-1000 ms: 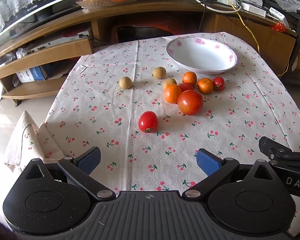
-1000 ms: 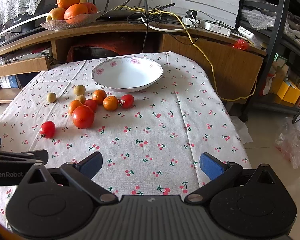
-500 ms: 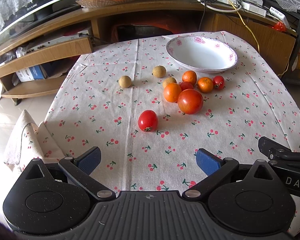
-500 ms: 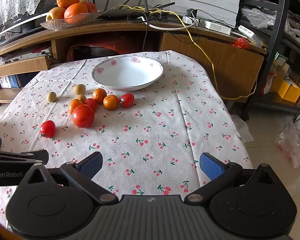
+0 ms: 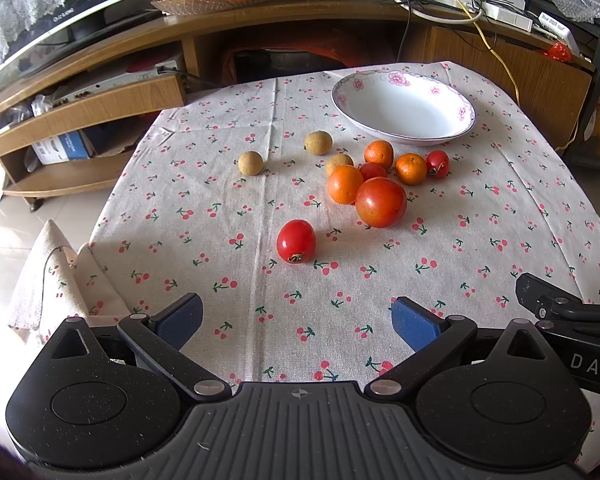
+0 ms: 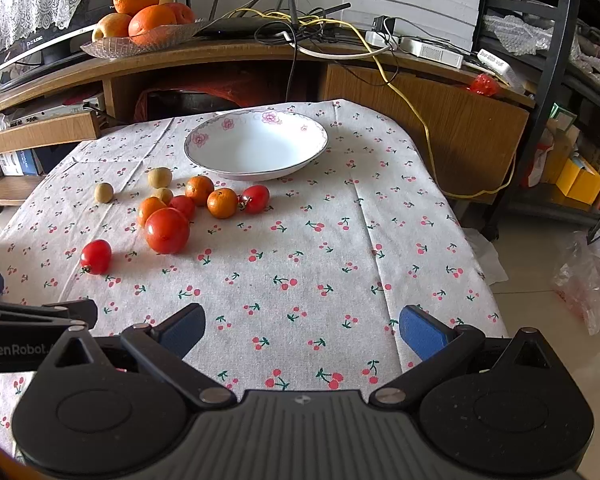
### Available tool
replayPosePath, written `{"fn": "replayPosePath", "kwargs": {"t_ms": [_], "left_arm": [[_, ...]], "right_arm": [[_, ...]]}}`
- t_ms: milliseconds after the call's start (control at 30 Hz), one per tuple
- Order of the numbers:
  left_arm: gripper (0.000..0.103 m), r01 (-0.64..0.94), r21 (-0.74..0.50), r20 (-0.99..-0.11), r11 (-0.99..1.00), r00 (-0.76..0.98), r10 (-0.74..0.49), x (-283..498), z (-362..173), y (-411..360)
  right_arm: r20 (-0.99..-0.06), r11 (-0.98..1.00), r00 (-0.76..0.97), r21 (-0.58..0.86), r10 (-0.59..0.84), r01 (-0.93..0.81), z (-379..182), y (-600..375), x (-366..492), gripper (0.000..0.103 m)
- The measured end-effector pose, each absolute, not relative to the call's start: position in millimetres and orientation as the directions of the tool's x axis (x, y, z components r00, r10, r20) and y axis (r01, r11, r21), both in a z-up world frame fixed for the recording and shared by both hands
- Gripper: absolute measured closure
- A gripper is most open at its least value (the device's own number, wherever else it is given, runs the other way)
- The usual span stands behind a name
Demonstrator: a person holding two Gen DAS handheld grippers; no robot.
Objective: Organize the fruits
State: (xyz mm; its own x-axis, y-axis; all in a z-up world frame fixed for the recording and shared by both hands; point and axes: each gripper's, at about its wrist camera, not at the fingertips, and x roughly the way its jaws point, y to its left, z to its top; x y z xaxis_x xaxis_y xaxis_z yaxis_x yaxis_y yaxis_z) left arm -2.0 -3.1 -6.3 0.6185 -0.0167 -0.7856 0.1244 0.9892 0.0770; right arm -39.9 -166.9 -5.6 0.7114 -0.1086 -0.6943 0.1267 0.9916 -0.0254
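The left claw (image 5: 296, 318) has eased slightly toward the fruit, so the small red tomato (image 5: 296, 241) sits a touch lower in the left wrist view, while the right claw (image 6: 302, 330) has crept slightly forward, the white bowl (image 6: 256, 146) barely shifting in its view.

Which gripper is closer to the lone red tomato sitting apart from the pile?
Left. The left gripper is open with the lone red tomato straight ahead; the right gripper, also open, has it far off to its left.
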Motion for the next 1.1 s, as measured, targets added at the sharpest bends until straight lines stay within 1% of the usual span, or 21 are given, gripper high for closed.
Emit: {"fn": "replayPosePath", "kwargs": {"t_ms": [700, 1100], "left_arm": [[0.001, 0.121, 0.067, -0.791, 0.99, 0.612, -0.021, -1.1, -6.8, -3.2], [0.003, 0.119, 0.065, -0.796, 0.991, 0.605, -0.02, 1.3, -8.1, -0.9]], "right_arm": [[-0.701, 0.993, 0.708, 0.001, -0.085, 0.12, -6.7, -166.9, -38.7, 0.0], [-0.71, 0.993, 0.701, 0.013, -0.073, 0.117, -10.3, -166.2, -35.1, 0.0]]}}
